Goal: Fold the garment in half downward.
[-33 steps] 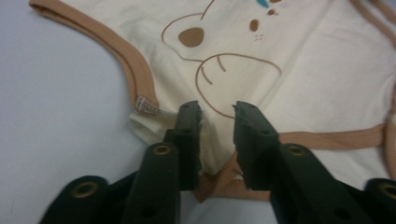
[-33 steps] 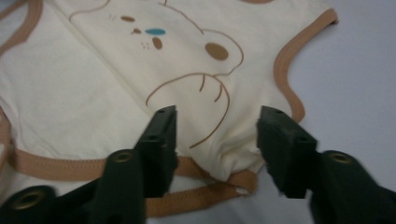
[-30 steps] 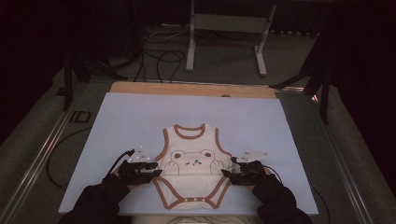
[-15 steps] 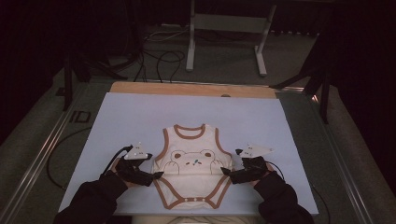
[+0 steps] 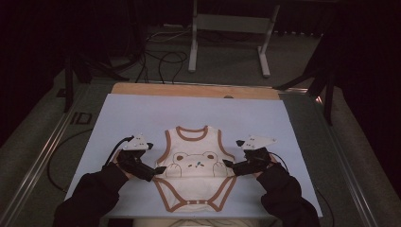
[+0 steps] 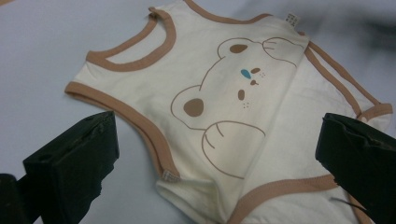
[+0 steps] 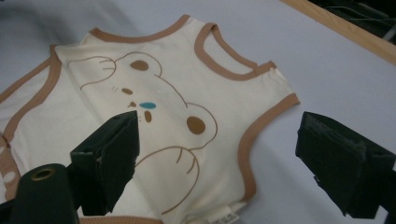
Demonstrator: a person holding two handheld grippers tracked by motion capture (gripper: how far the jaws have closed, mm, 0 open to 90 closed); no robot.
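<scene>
We are seeing both grippers sitting slightly farther out from the garment's sides than half a second ago. The cream cotton baby bodysuit with brown trim and a bear print (image 5: 196, 168) is lying flat at lower centre of the pale blue table cover (image 5: 142, 113). The left gripper (image 5: 160, 170) and right gripper (image 5: 226, 164) are holding their jaws apart, gripping nothing; the bodysuit's snap hem is running out of frame in both gripper views.

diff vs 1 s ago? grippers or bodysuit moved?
Both grippers backed off sideways: the left gripper and right gripper sat on the bodysuit's side edges and now stand open at its edges, gripping nothing. The bodysuit stayed flat, bear print up, on the lilac sheet.
</scene>
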